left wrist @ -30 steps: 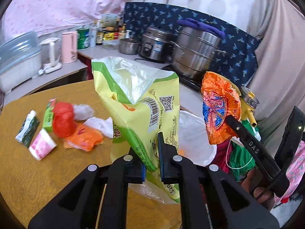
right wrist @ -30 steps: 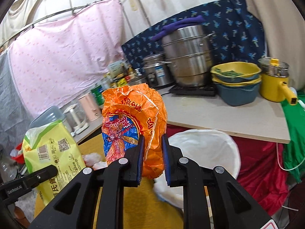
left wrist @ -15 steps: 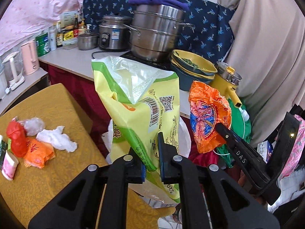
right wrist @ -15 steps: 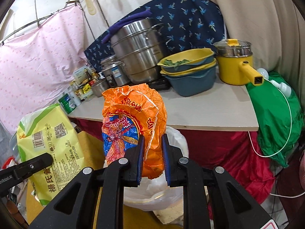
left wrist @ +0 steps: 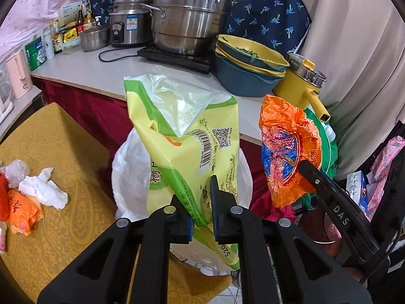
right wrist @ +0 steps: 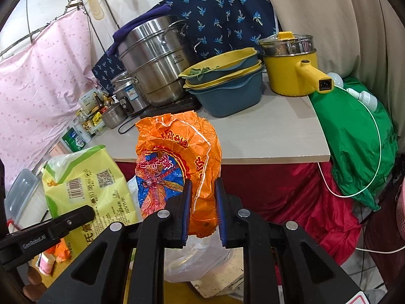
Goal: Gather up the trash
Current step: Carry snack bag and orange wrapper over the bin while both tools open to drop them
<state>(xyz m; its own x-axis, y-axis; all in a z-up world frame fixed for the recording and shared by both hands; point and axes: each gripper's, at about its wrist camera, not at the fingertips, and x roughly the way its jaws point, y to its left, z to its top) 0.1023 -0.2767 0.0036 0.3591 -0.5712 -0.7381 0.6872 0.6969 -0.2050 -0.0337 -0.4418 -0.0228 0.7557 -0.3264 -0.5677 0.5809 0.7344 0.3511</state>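
Wrappers held: left gripper [left wrist: 201, 211] clamps yellow bag [left wrist: 187, 136], right gripper [right wrist: 202, 207] clamps orange wrapper [right wrist: 177, 162]. Centre each above white bin bag [left wrist: 129, 167] below before releasing.

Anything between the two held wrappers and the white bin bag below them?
Nothing visible. The yellow-green package in the left tool and the orange wrapper in the right tool hang right in front of the white bin bag, with no object between them and it.
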